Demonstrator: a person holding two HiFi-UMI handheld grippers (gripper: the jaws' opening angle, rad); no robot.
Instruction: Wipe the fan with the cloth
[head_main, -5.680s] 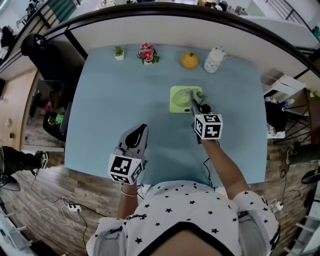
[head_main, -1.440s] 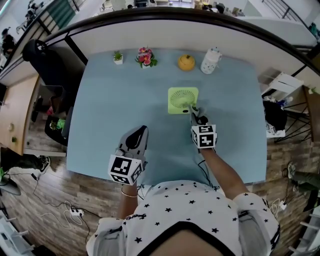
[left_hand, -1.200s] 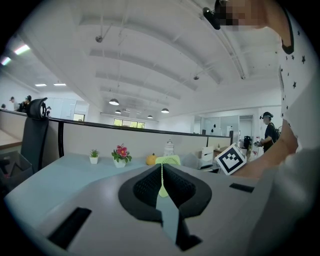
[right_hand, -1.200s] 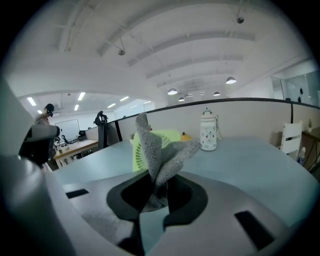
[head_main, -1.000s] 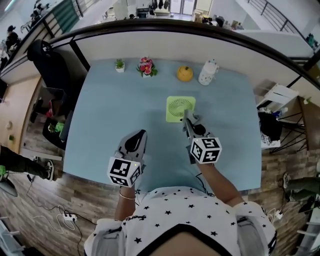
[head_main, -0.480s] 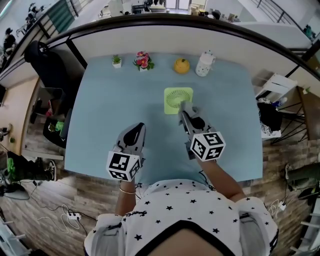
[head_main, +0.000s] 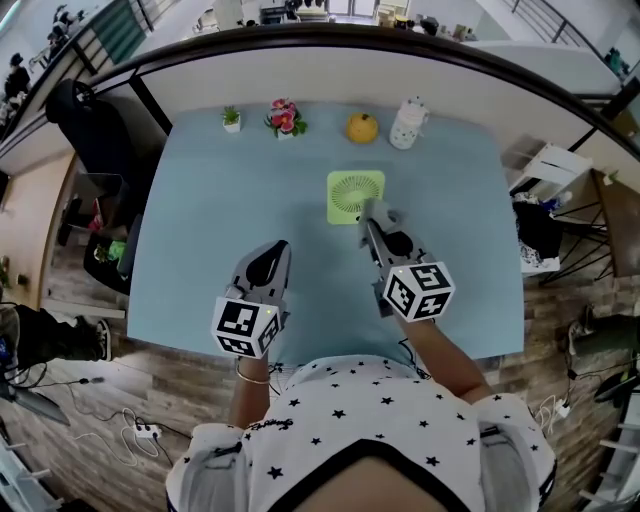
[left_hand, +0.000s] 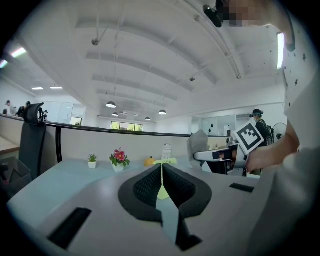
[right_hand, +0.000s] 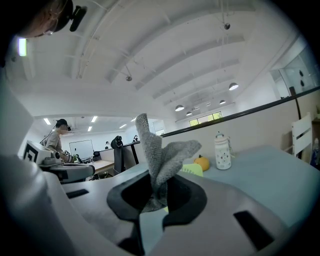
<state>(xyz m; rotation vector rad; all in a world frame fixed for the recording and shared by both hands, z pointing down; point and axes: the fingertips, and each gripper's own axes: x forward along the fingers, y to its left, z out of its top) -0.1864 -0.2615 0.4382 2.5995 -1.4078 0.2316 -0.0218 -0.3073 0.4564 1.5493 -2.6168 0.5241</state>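
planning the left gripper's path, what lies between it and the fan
Only bare blue table, in the head view, between the left gripper and the green fan. The right gripper with the cloth sits to the side.

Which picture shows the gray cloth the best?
The right gripper view. There the cloth fills the middle, pinched between the right gripper's fingers and sticking up. The head view shows only a small gray bit beside the green fan. The left gripper view shows it small, off to the side.
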